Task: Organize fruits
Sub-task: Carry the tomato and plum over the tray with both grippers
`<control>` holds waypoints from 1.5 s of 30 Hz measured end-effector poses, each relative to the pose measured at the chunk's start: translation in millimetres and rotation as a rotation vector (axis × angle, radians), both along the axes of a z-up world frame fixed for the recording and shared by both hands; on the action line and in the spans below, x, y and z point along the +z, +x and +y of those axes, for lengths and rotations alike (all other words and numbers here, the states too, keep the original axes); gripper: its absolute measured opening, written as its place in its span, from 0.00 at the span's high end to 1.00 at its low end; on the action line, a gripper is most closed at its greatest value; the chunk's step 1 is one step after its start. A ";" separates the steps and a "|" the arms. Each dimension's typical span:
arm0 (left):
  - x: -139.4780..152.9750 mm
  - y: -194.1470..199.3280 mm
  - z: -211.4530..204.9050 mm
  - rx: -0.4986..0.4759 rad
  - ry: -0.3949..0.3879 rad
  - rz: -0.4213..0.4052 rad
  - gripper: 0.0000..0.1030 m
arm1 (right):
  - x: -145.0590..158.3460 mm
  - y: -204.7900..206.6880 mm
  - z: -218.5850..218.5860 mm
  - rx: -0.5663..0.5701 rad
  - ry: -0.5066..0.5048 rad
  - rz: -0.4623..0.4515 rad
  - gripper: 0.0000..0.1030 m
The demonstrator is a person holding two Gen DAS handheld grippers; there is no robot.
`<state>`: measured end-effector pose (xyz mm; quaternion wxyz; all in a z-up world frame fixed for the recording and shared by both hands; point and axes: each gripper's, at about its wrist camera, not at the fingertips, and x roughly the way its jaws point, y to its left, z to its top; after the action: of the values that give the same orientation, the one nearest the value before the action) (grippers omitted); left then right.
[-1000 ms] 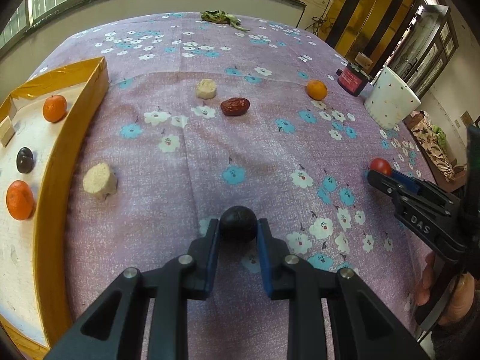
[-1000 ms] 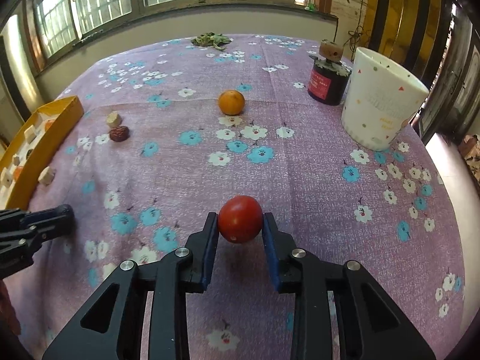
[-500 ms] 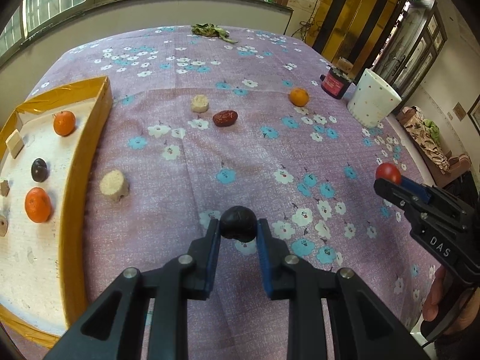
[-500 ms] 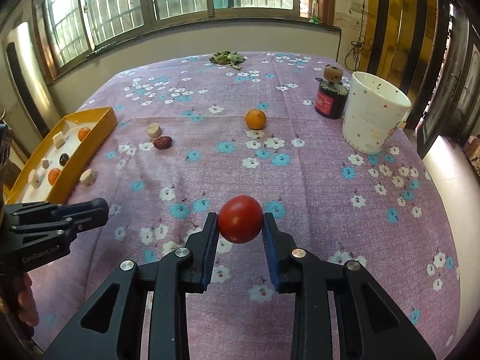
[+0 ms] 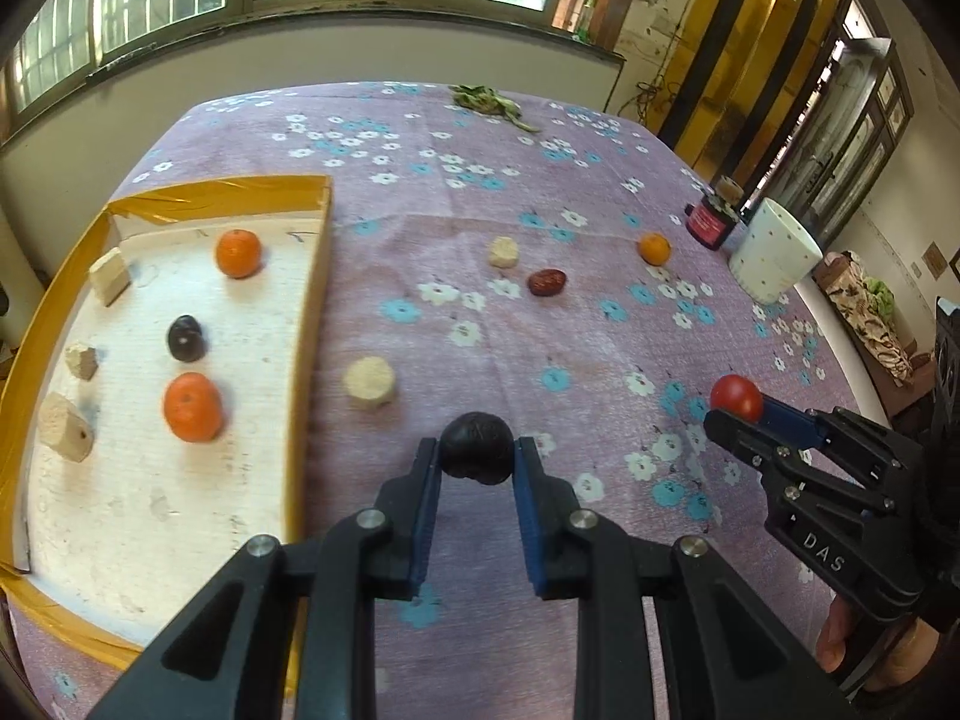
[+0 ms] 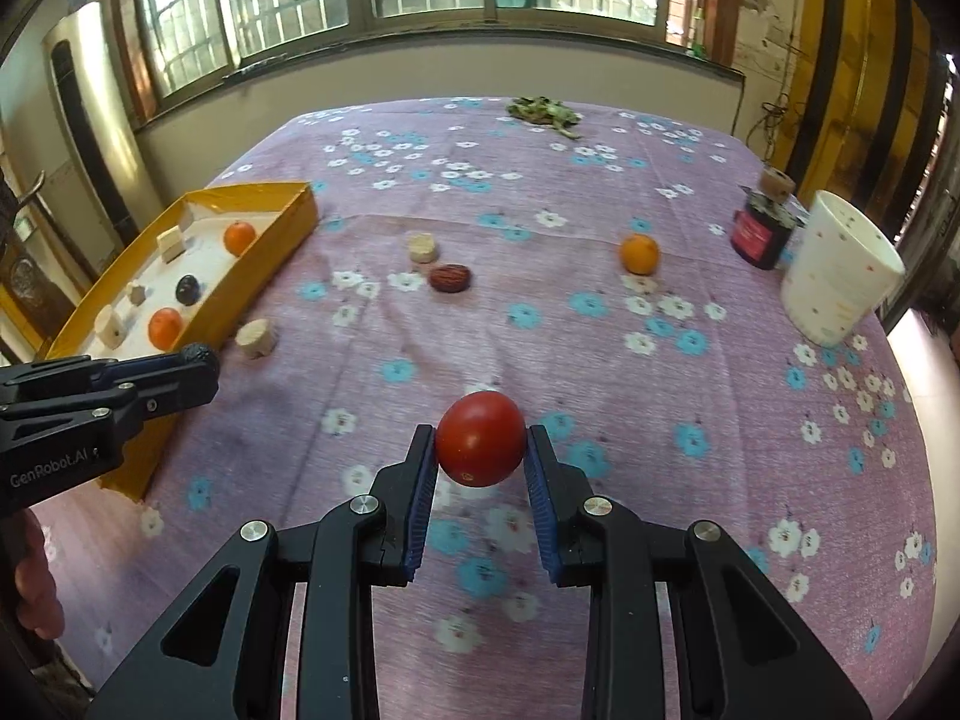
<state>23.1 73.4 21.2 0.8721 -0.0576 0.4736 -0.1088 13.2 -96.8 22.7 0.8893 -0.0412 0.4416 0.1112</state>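
The left gripper [image 5: 477,459] clamped a wrinkled black round fruit [image 5: 477,447]; the right gripper [image 6: 480,450] pinched a smooth red tomato [image 6: 480,447]. Both hung above the purple flowered tablecloth [image 6: 600,360], beside the yellow-walled cardboard tray [image 5: 306,324].

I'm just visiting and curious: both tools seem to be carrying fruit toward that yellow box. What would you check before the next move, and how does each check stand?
1. Left tool pinches the dark fruit: ok.
2. Right tool pinches the red tomato: ok.
3. Both fruits lifted off the cloth: ok.
4. Yellow box has bare floor to drop into: ok.
5. Tan chunk beside the box wall, out of the path: cannot tell.
6. The two tools stand apart: ok.
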 end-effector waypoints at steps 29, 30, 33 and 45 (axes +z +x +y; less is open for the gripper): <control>-24.1 -16.8 199.6 0.369 0.001 0.038 0.74 | -3.9 12.8 216.9 0.417 0.007 0.008 0.73; -26.9 -17.2 205.1 0.378 -0.001 0.044 0.74 | -7.3 11.7 224.1 0.432 0.002 0.012 0.73; -35.5 -16.9 218.3 0.400 -0.008 0.064 0.74 | -19.1 10.9 240.3 0.457 -0.012 0.036 0.73; -48.3 -11.9 209.9 0.328 0.050 0.072 0.74 | -46.6 14.3 259.0 0.462 -0.039 0.117 0.73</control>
<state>11.2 283.3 -27.1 0.8619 -0.1163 0.4912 0.0487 27.4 162.2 -23.9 0.8121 -0.1516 0.4735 0.3054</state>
